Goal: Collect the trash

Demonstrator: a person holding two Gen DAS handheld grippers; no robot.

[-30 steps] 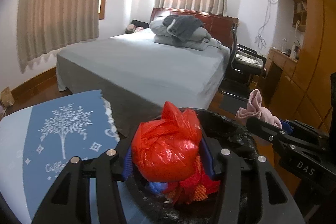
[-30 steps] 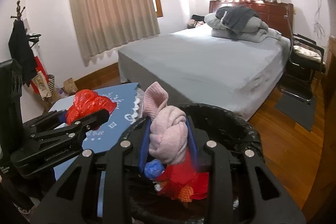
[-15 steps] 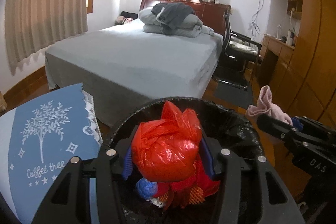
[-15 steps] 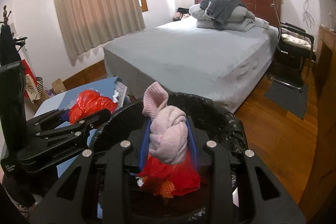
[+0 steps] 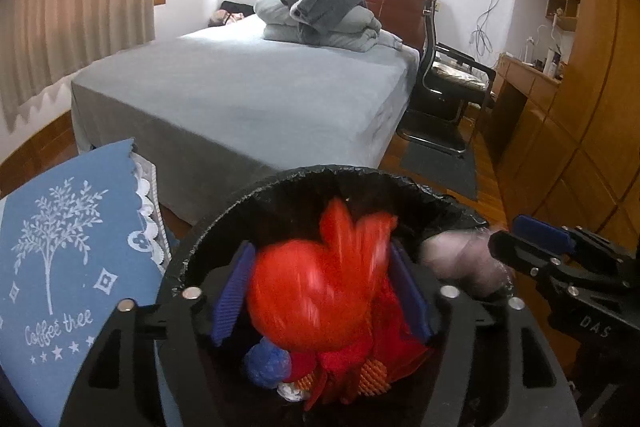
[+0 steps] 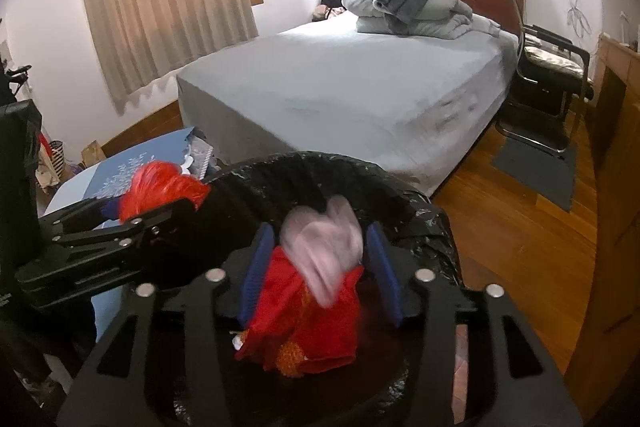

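Left wrist: grey bed (image 5: 256, 95) behind bin (image 5: 400, 183).

Two claws: the left claw (image 5: 324, 291) and the right claw (image 6: 320, 267). One black-lined trash bin (image 5: 280, 187). One red plastic bag (image 5: 320, 291), one pink cloth bundle (image 6: 324, 243), one blue ball (image 5: 266, 363). One bed (image 5: 240, 95), one chair (image 5: 448, 99), two curtains, one blue cloth (image 5: 60, 251).

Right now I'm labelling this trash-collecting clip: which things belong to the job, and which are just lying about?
Job:
- red plastic bag between left gripper pads
- pink cloth bundle between right gripper pads
- black-lined bin

Lying about:
- bed
- folded bedding
- chair
- blue cloth
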